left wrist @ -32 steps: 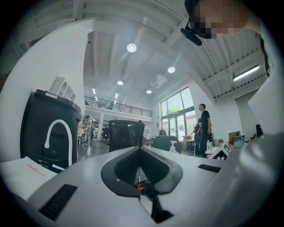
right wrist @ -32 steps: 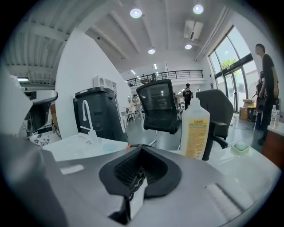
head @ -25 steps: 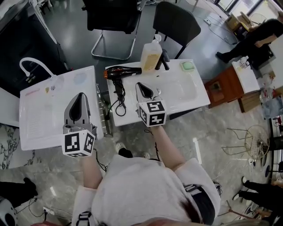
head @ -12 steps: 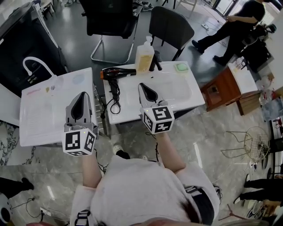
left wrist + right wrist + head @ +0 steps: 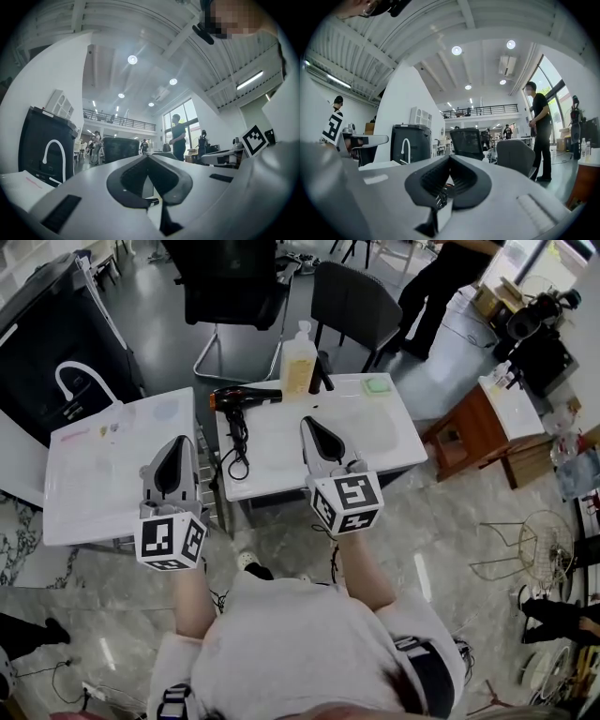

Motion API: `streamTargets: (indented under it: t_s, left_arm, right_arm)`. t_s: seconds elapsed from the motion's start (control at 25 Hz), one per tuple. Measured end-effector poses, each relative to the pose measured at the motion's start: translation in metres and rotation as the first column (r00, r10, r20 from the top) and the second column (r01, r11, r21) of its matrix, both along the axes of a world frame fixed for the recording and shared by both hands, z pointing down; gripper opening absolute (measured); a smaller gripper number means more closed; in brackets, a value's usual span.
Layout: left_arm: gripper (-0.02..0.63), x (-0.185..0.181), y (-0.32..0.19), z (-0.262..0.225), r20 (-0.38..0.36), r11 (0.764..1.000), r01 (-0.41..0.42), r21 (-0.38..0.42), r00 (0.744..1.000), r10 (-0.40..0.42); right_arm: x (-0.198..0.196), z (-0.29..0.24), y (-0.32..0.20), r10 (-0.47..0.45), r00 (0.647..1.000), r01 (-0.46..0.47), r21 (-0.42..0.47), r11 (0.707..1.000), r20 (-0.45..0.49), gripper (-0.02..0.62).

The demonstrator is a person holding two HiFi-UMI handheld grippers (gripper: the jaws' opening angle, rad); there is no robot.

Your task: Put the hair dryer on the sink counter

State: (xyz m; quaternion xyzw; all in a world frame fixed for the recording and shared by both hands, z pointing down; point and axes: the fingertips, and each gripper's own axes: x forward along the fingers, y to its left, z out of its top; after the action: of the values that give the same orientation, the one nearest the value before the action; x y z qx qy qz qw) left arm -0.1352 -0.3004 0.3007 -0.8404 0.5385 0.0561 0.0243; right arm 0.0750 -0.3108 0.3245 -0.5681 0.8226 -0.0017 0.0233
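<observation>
Grey plastic jaws of the right gripper [image 5: 309, 424] are pressed together with nothing between them. The left gripper [image 5: 176, 441] is the same, tips meeting and empty. Both hang level over the near edges of the two white tops, neither touching anything.

The hair dryer [image 5: 246, 397], black with an orange rear end, lies ahead of the right gripper and a little to its left. From the left gripper it is ahead and off to the right, across the gap between the tops, so the right gripper is the nearer one.

The barrel's long axis runs crosswise to both grippers, along the far edge. The handle points back toward me, and the cord [image 5: 233, 441] trails toward the near edge, just left of the right jaws.

It already rests flat on the sink counter [image 5: 281, 470], left of the basin, with a soap bottle [image 5: 298, 367] just beyond it. My read is the placement is done. Any regrasp would go to the handle from the right side, watching the cord.
</observation>
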Motion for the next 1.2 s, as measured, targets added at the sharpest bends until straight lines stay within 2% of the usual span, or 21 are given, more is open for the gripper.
streamTargets:
  t_s: [0.68,1.2]
  left_arm:
    - [0.008,0.033,0.05,-0.011,-0.002,0.999,0.009,0.033,1.0,-0.009]
    - [0.008,0.064,0.075,-0.013,-0.001,0.999,0.001,0.04,1.0,-0.001]
  right_arm:
    - [0.055,-0.023,0.068,0.03,1.0,-0.03,0.077,0.997,0.0,0.011]
    - [0.085,-0.023,0.1,0.034,0.999,-0.032,0.108,0.994,-0.016,0.011]
